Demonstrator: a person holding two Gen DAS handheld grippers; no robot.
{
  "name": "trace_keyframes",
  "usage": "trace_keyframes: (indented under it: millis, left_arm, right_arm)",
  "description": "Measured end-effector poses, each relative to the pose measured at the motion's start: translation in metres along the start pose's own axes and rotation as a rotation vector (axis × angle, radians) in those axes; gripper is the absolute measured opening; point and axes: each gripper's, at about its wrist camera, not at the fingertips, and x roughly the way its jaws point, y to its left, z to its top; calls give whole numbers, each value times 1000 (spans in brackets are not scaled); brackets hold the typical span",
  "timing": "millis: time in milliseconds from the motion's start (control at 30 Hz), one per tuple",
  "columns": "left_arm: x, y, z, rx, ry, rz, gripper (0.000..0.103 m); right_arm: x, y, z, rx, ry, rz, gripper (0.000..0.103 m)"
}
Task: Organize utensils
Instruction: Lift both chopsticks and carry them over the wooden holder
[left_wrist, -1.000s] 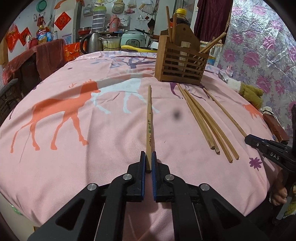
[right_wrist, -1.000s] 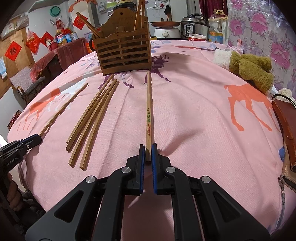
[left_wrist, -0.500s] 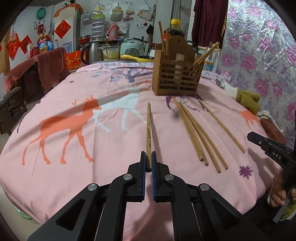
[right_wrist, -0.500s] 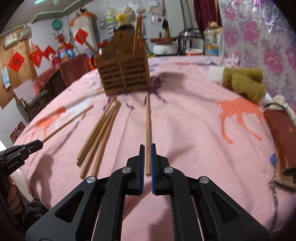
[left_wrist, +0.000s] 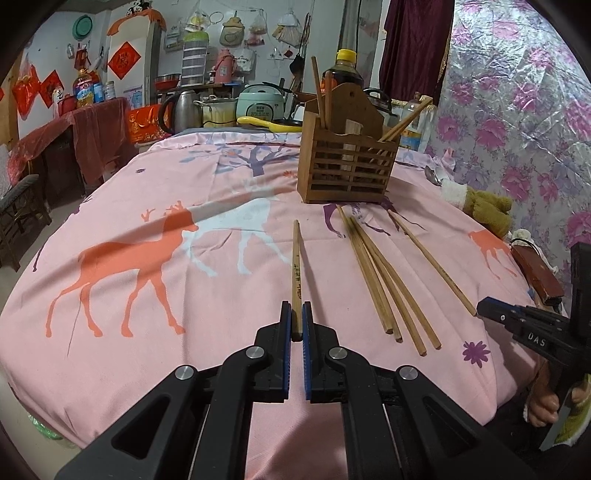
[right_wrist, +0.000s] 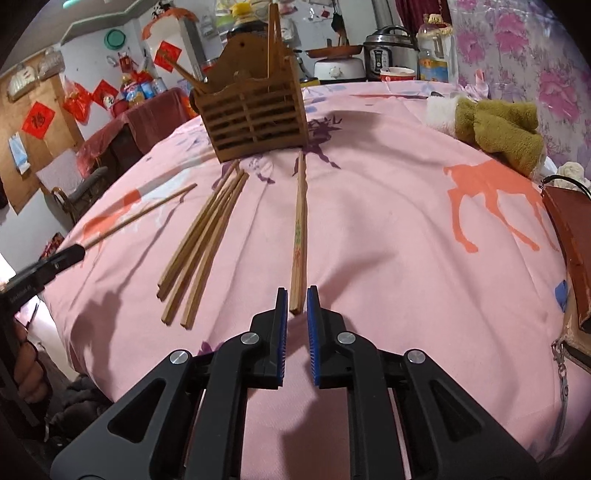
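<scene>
Chopstick (left_wrist: 296, 273) sits clamped at its near end in the left tongs (left_wrist: 296, 325), probably lifted off the counter (left_wrist: 147, 192), next toward the holder (left_wrist: 347, 162) near the far edge. Right tongs (right_wrist: 296, 306) have just been opening; another stick (right_wrist: 298, 236) lies loose between them.

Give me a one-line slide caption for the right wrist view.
Right gripper, jaws just opening, straddles the near end of a printed chopstick lying on the pink deer tablecloth toward the wooden utensil holder.
</scene>
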Motion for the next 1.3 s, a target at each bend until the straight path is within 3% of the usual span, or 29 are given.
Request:
trace_keyframes:
  millis: [67, 267, 333, 533, 600, 667, 933, 1100, 1300]
  left_arm:
    - [1, 0, -1, -3, 4, -3, 6]
    - [5, 0, -4, -4, 18, -3, 6]
    - [6, 0, -4, -5, 22, -4, 6]
    - [7, 1, -5, -7, 29, -7, 6]
    - [8, 0, -6, -6, 33, -6, 6]
    - [9, 0, -7, -6, 34, -4, 6]
    - [-5, -1, 8, 5, -14, 17, 6]
    - [-22, -7, 36, 45, -68, 15, 6]
    - [-34, -18, 72, 84, -110, -16, 6]
  right_arm:
    - [1, 3, 0, -10, 0, -8, 23]
    - [10, 11, 5, -46, -5, -40, 24]
    - [19, 12, 3, -58, 40, -52, 23]
    - [12, 11, -6, -79, 32, -79, 16]
    - [11, 12, -6, -84, 26, -92, 8]
    - [7, 9, -5, -68, 18, -88, 6]
    - [-34, 7, 27, -43, -140, -96, 6]
    - [-68, 12, 65, -51, -261, -80, 6]
    - [-87, 17, 96, -42, -336, -46, 6]
